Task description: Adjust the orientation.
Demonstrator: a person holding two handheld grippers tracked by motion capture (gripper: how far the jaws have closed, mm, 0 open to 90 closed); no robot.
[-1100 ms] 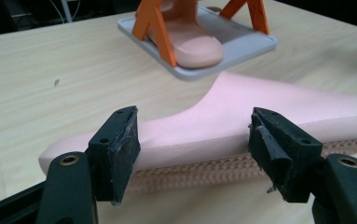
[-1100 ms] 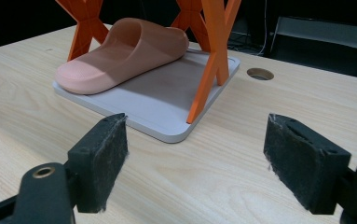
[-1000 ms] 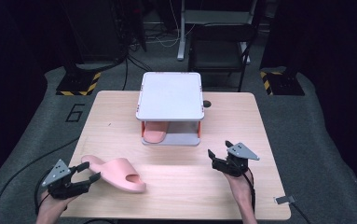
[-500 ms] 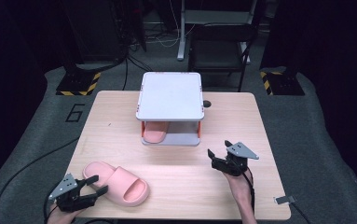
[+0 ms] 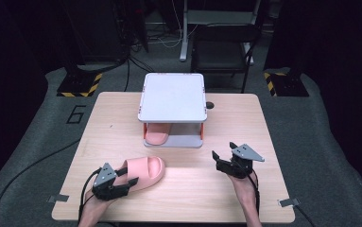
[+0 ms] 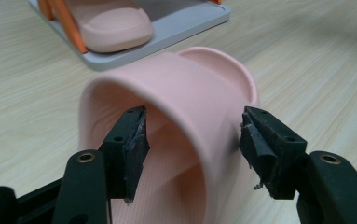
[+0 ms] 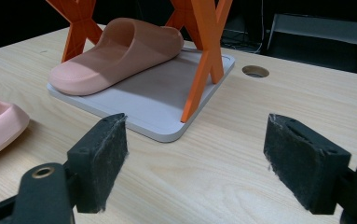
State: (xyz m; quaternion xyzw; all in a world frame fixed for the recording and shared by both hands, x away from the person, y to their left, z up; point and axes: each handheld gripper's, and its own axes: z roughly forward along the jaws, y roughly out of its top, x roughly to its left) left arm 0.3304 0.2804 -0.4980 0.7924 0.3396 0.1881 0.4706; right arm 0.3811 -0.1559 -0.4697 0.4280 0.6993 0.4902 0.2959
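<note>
1. The left gripper [image 5: 122, 182] sits at the table's [image 5: 263, 123] near-left edge, its 2 black jaws set on either side of the heel end of a pink slipper [image 5: 143, 171]. The left gripper view shows 1 pad [image 6: 136, 140] inside the slipper's arch and the other outside the strap; I cannot tell whether they press it.
2. This slipper is smooth, rounded foam with a fine ribbed footbed, visible in the left gripper view; it lies on pale wood-grain laminate just in front of the rack [image 5: 173, 97].
3. A grey "6" [image 5: 77, 114] is marked on the floor left of the table.
4. The rack has a flat white top; the right gripper view reveals its orange X-shaped legs [image 7: 204, 56] and grey base tray, with a second slipper [image 7: 120, 51] on it.
5. The right gripper [image 5: 223, 158] hovers near the right front, its fuzzy-padded jaws spread wide and empty.
</note>
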